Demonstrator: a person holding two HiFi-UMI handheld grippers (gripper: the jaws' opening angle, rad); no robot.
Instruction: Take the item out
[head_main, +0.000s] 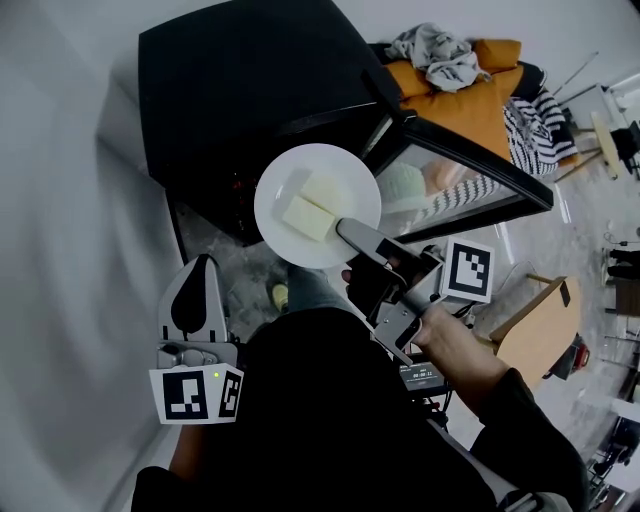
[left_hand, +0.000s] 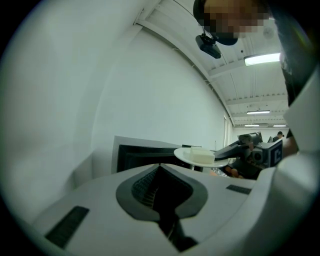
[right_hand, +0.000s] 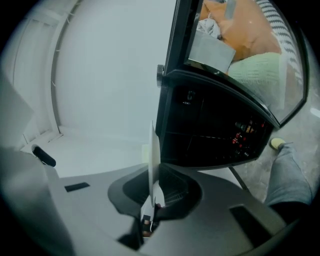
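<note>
**Plate is out of the oven, held in the air**

The white plate (head_main: 352, 175) carries two pale blocks (head_main: 308, 217), rectangular and lying side by side, touching. It hangs in front of the black oven (head_main: 240, 90), clear of the dark opening and above the level of the open glass door (head_main: 470, 180), touching neither. The right gripper (head_main: 345, 228) is clamped on its near rim; its own view shows the plate edge-on (right_hand: 152, 150), pinched between the jaws.

As far as the task goes, the taking out looks essentially done: the plate is fully outside and nothing else can be made out in the oven's dark inside. What is left, by my reading, is to carry it off and set it down; no landing spot shows clearly. The door is still open.

The plate is round, so it has no long axis of its own. From the left gripper view it sits level, face up (left_hand: 187, 156), with the blocks on top. The gripped rim faces the person and the free rim faces the oven.

The left gripper (head_main: 203, 270) is held low, well apart from the plate, jaws together on nothing.
</note>
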